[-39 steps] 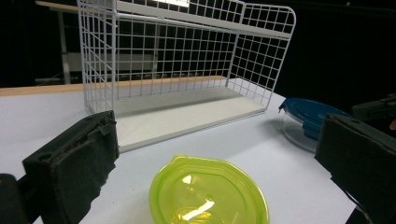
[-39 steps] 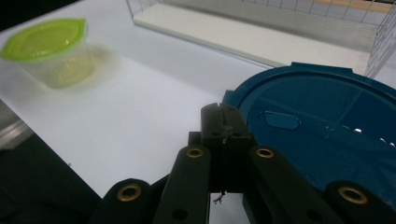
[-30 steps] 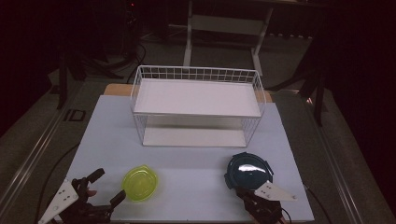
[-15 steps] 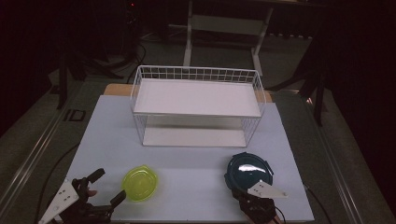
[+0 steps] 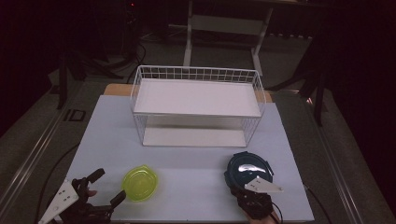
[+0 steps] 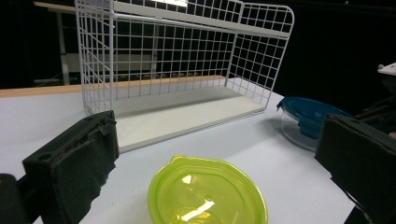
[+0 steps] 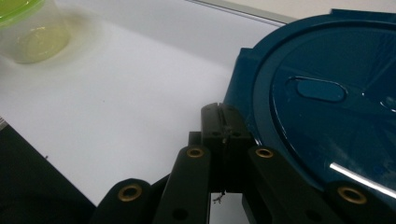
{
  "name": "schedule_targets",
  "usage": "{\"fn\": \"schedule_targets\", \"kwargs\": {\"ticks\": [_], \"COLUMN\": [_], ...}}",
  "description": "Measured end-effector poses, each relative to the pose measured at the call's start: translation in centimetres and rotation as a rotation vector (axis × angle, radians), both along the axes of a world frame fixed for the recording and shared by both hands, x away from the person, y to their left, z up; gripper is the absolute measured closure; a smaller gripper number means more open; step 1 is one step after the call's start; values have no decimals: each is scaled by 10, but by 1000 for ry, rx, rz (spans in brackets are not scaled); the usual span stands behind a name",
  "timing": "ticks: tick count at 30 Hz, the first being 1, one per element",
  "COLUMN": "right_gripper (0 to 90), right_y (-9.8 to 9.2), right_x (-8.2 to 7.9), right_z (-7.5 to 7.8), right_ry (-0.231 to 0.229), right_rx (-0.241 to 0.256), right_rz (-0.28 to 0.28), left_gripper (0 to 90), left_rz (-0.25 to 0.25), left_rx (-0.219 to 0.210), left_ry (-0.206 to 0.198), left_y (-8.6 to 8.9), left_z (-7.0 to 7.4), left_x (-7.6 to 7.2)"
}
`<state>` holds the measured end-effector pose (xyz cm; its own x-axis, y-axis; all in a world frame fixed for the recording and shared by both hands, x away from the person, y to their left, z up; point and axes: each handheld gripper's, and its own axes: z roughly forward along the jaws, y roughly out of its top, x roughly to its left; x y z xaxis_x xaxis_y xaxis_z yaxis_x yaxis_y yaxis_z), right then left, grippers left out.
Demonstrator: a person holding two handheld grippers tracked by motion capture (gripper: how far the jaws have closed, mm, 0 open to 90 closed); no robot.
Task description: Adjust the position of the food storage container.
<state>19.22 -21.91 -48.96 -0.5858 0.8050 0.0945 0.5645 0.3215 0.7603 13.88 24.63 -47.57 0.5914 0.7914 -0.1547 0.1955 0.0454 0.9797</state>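
High view: left gripper (image 5: pixel 100 189) has jaws spread beside the green tub (image 5: pixel 139 183); right gripper (image 5: pixel 254 201), jaws pressed together, touches the blue tub (image 5: pixel 247 169). Square the left jaws around the green lid before closing, near the counter's front edge.

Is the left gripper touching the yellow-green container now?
Apart. In the left gripper view the two black jaws stand wide open, and bare table shows between each of them and the yellow-green container. The high view shows the left gripper just beside it.

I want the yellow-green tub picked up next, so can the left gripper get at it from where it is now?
Probably yes. The left gripper is open, its fingers spread wide on either side of the yellow-green tub, with bare table between them and nothing in the way.
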Motion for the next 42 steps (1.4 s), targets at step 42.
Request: {"fn": "schedule_targets", "kwargs": {"ticks": [42], "right_gripper": [900], "right_y": [-118], "right_x": [45], "right_z": [7], "right_ry": [-109], "right_rx": [-60], "right_rz": [-281], "left_gripper": [0], "left_rz": [-5], "left_rx": [16], "left_ry": [1], "left_y": [-3], "left_z": [-1], "left_x": [0]}}
